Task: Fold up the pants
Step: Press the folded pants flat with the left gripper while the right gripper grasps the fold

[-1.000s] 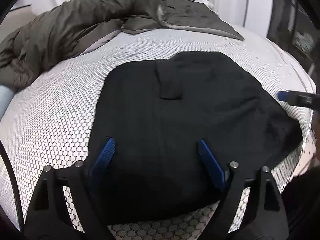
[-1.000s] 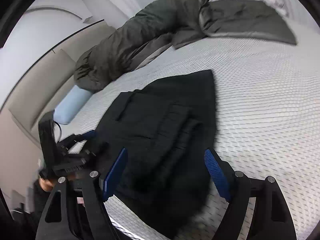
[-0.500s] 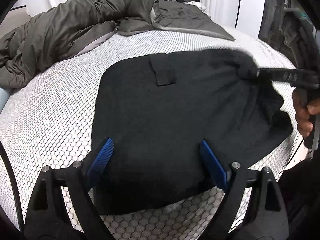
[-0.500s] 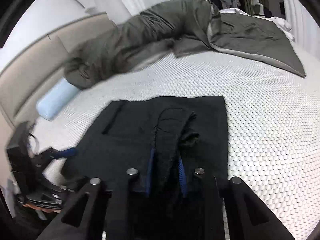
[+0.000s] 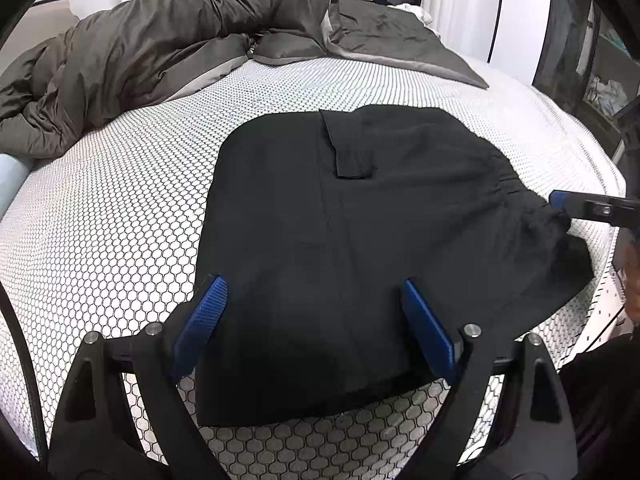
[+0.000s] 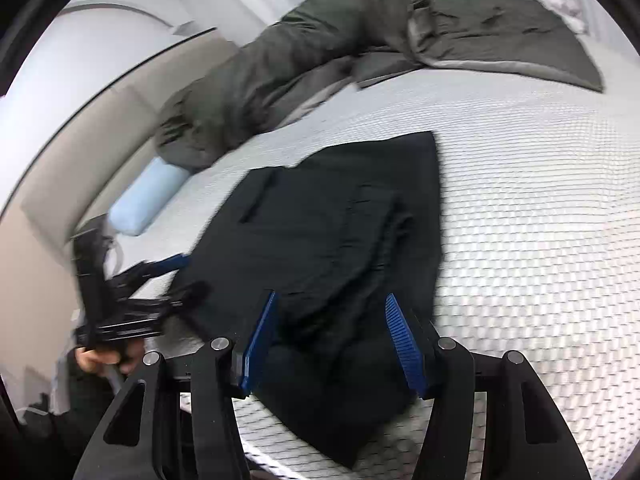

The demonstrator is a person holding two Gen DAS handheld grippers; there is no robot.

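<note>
Across the far side of the bed [image 5: 120, 216], with its white honeycomb cover, a bunched grey-green duvet [image 5: 168, 40]; near the front edge, black pants [image 5: 360, 248] folded flat, waistband toward the front right corner. Over the near end of the pants, the left gripper [image 5: 316, 320], jaws spread wide, gripping nothing. At the waistband end, the right gripper [image 6: 332, 336], jaws just reopening, part open, bunched cloth between them but not pinched.

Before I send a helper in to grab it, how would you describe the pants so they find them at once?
On the bed with the honeycomb-patterned mattress cover, look at the near side, away from the grey duvet. The pants lie there, the only flat black garment.
</note>
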